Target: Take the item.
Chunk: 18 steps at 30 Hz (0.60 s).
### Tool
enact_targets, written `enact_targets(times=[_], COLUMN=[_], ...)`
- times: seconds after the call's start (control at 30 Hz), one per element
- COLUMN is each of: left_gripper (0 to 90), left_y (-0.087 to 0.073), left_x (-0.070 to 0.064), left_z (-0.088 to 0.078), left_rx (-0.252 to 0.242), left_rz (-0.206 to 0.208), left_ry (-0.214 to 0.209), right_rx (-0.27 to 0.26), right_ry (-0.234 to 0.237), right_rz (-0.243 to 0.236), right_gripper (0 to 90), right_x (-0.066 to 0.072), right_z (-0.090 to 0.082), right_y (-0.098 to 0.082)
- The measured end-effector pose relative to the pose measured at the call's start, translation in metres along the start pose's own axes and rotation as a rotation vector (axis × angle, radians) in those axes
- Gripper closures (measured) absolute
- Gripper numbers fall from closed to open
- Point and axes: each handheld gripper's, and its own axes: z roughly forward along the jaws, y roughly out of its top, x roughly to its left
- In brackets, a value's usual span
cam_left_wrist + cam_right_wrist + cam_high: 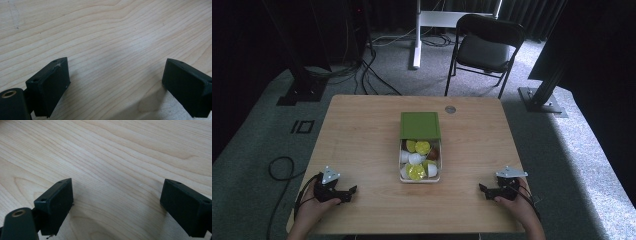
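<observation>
A clear box (pixel 420 161) holds several small capsules, yellow-green, white and brown. Its green lid (pixel 420 124) lies over the far end of the box. My left gripper (pixel 351 192) rests on the table near the front left edge, held by a hand, jaws wide apart with only bare wood between them (pixel 116 82). My right gripper (pixel 483 190) rests near the front right edge, also held by a hand, and stands open over bare wood (pixel 117 202). Both grippers point inward toward the box and stay well apart from it.
The wooden table (pixel 362 130) has a small round grommet (pixel 450 109) near its far edge. Behind the table stand a black folding chair (pixel 486 47) and a white desk leg (pixel 416 35). Cables (pixel 362 75) run over the grey carpet at the left.
</observation>
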Motion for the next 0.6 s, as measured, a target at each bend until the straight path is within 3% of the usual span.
enact_targets(times=[0.23, 0.33, 0.6], left_gripper=[8.6, 8.6, 8.6], left_y=[0.002, 0.006, 0.022], left_x=[-0.004, -0.006, -0.009], left_z=[0.001, 0.002, -0.008], left_rx=[0.005, 0.011, -0.039], left_rz=[0.02, 0.036, 0.044], left_ry=[-0.015, 0.005, -0.011], right_rx=[0.0, 0.0, 0.0], right_ry=[0.0, 0.0, 0.0], right_rz=[0.0, 0.0, 0.0], right_gripper=[11.0, 11.0, 11.0], right_x=[0.0, 0.0, 0.0], right_z=[0.0, 0.0, 0.0], right_y=[0.0, 0.0, 0.0])
